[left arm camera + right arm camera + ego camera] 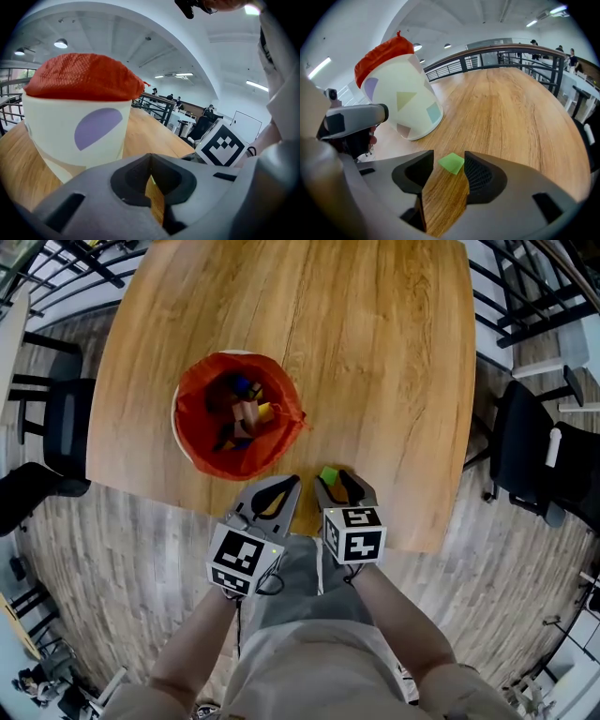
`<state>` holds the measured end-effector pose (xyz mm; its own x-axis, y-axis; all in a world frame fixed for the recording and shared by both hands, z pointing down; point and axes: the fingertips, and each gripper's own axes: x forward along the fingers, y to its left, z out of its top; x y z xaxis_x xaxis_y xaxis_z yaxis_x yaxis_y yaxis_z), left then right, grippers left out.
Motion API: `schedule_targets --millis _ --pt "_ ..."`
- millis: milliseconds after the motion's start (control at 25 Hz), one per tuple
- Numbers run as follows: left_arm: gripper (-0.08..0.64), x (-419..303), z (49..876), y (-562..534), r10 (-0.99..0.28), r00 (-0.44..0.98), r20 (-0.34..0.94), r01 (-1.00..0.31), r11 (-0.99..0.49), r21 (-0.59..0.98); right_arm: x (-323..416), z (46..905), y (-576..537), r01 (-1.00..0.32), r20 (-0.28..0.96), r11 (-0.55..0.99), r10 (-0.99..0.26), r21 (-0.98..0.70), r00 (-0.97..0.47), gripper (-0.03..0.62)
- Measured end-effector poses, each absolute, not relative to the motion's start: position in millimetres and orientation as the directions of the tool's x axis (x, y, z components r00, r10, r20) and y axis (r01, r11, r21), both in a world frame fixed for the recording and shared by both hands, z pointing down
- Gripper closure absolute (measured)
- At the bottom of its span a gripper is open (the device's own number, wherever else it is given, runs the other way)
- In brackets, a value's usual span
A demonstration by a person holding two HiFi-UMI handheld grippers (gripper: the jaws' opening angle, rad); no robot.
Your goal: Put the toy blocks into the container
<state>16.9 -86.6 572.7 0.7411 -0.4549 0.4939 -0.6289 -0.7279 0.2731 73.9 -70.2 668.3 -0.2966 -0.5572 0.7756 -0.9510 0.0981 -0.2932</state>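
- Right now the right hand-held gripper is holding its jaws wide apart and gripping nothing. The green toy block is lying flat on the wooden tabletop between the jaw tips, just beside the right-hand pad.
- The left hand-held gripper is pressing its jaw tips together with nothing between them. It is hanging beside the right one, near the tabletop's near edge.
- The container, a white tub lined with an orange-red bag, is standing on the tabletop near the left gripper. Several toy blocks are lying inside it.
- The tub's wall is showing printed pastel shapes: a purple circle, a green triangle and a blue square.
- Each gripper's marker cube is showing black-and-white square patterns.
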Motion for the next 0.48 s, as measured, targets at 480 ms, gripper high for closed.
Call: schedule_targets --millis 480 --pt "0.548 17 588 -85 -0.430 0.747 0.507 -0.620 -0.726 0.298 73 685 -68 -0.970 0.800 0.039 -0.559 -0.239 -0.220 0.390"
